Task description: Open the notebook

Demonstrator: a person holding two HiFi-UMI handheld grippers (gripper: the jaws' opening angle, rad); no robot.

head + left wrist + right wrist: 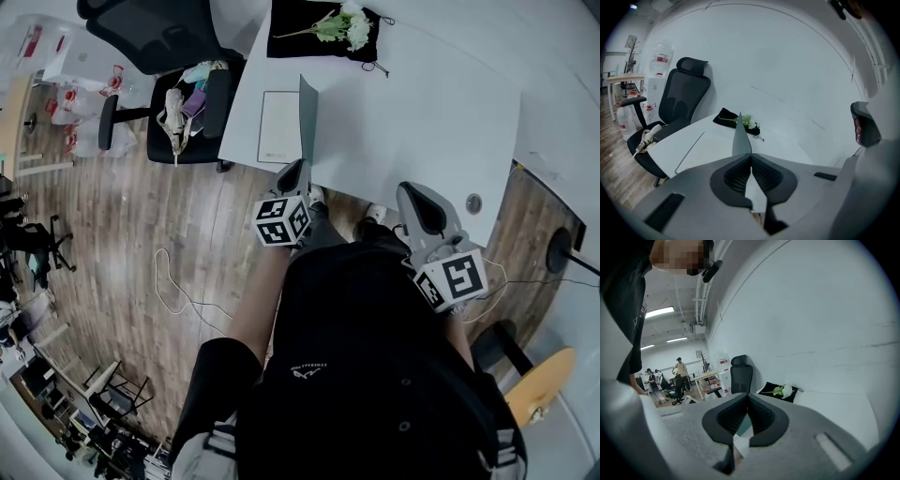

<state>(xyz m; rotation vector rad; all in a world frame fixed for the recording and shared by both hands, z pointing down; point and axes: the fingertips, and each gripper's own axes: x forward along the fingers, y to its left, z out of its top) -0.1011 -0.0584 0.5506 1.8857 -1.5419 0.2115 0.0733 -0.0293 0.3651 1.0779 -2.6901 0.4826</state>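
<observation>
A notebook lies near the front left edge of the white table. Its white first page is exposed, and its dark grey cover stands almost upright along the page's right side. My left gripper is shut on the cover's near edge. In the left gripper view the cover rises straight out from between the closed pads of the left gripper. My right gripper hovers at the table's front edge, to the right of the notebook. Seen in its own view, the right gripper is shut with nothing held.
A black cloth with white flowers lies at the table's far side. A black office chair with bags on its seat stands left of the table. A cable trails on the wooden floor. A yellow stool is at lower right.
</observation>
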